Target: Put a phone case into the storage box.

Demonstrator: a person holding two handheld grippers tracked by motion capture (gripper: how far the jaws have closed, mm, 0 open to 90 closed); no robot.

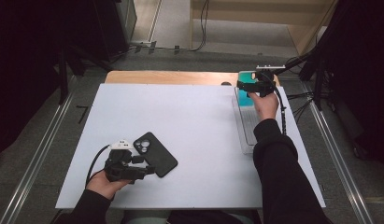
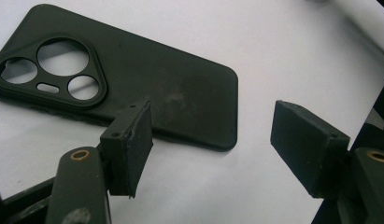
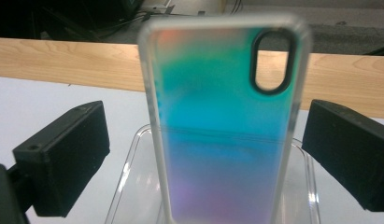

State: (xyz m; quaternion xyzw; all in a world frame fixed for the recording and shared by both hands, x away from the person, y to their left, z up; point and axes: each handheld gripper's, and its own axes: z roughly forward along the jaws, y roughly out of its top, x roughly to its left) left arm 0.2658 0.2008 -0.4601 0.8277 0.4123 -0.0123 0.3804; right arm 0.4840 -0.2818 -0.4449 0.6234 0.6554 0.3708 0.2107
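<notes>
A black phone case (image 1: 155, 153) lies back up on the white table sheet (image 1: 189, 126), its camera cutouts toward the far left. My left gripper (image 1: 148, 169) rests just in front of it, jaws open. In the left gripper view, the black case (image 2: 133, 79) lies beyond the pads, with one pad overlapping its near edge and nothing between the jaws of the left gripper (image 2: 215, 151). At the far right, an iridescent teal phone case (image 3: 222, 140) stands upright in a clear tray (image 3: 133, 186). My right gripper (image 3: 206, 149) straddles it, open, with a gap at each pad.
The clear tray (image 1: 245, 133) runs lengthwise along the table's right side, with the teal case (image 1: 245, 99) and right gripper (image 1: 245, 88) at its far end. A wooden table edge (image 1: 171, 77) shows beyond the sheet. Rails and cables lie on the floor around.
</notes>
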